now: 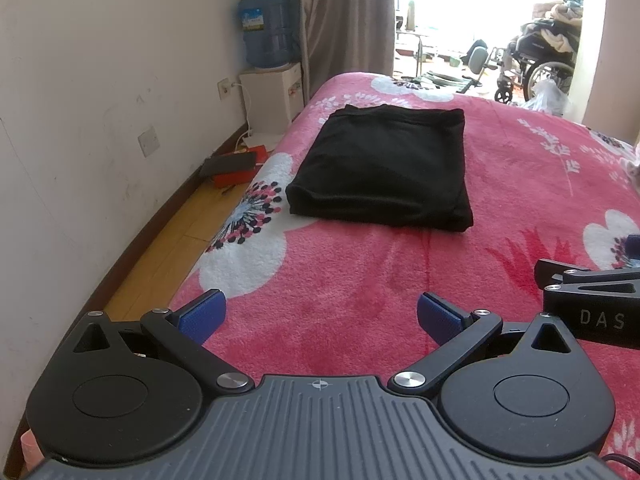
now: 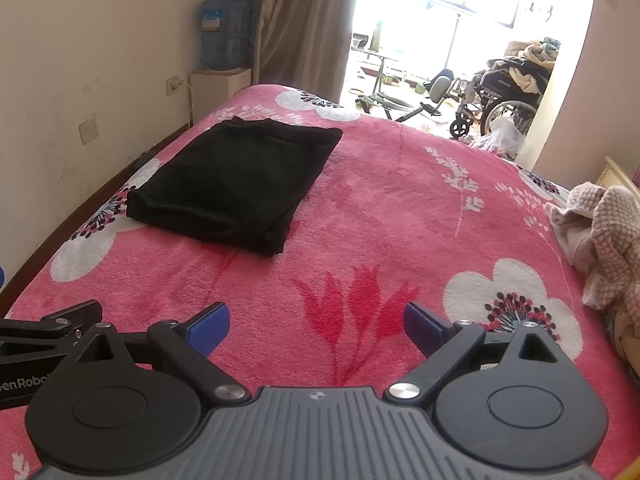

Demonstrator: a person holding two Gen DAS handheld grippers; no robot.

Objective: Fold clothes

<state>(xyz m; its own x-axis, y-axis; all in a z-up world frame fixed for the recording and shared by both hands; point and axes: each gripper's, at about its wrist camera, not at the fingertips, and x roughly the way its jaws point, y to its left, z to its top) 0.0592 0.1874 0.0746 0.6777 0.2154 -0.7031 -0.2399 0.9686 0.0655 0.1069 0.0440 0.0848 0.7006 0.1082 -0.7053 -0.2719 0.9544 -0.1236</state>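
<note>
Left gripper [image 1: 320,316]: closest to the lens, its black arms spread wide, the two blue pads [image 1: 202,316] far apart with nothing between them. It hung low over the near part of the bed.

Right gripper [image 2: 316,326]: likewise spread wide and empty, blue pads [image 2: 210,326] well apart. It sat beside the left one; each tool's black body showed at the edge of the other's view.

Blanket [image 1: 380,272]: a fuzzy pink cover with white blossoms and red tulip shapes, spread across the whole bed under both tools.

Black garment [image 1: 380,168]: folded into a neat rectangle, lying flat on the blanket toward the wall side of the bed, well ahead of both grippers and touched by neither. The nearest edge was a rounded fold; the far edge showed layered hems.

Checked cloth [image 2: 604,236]: a crumpled pinkish-beige heap at the bed's right edge, well apart from the black garment.

Water dispenser [image 1: 272,100]: a white unit against the wall past the bed's far corner, with a blue water jug [image 1: 266,30] on top.

Curtain [image 1: 344,20]: grey-brown, hanging beside the jug.

Floor by the wall: wooden boards, with a red box [image 1: 240,172] and a dark flat item lying on it.

Wheelchair [image 2: 504,96]: parked in the bright doorway beyond the bed, piled with bedding.
</note>
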